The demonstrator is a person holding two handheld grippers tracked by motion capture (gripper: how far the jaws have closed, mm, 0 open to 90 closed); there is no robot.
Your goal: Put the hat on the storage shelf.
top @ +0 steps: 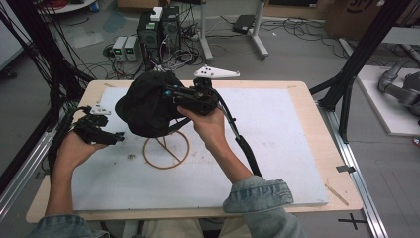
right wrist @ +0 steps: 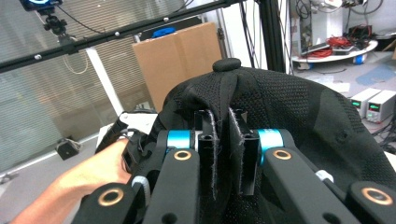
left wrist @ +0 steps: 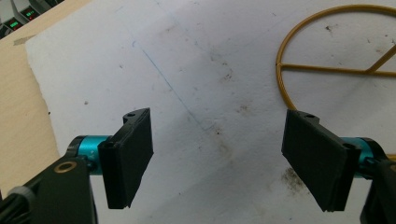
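Observation:
A black mesh cap [top: 146, 106] hangs above the table, and my right gripper [top: 172, 96] is shut on its fabric near the crown. In the right gripper view the two jaws [right wrist: 223, 126] stand close together, pinching a fold of the cap [right wrist: 299, 102] below its top button. Under the cap stands a gold wire stand [top: 166, 151] with a round ring base. My left gripper [top: 111, 124] sits low at the left of the stand, open. Between its wide jaws [left wrist: 218, 116] lies only bare white board, with the stand's ring [left wrist: 327, 69] at the upper right.
A white board [top: 277, 148] covers most of the wooden table [top: 341, 183]. Black frame posts [top: 354, 74] rise at both sides. Computers and power supplies [top: 126, 47] with loose cables sit on the floor beyond the far edge. A cardboard box [right wrist: 177, 56] stands farther off.

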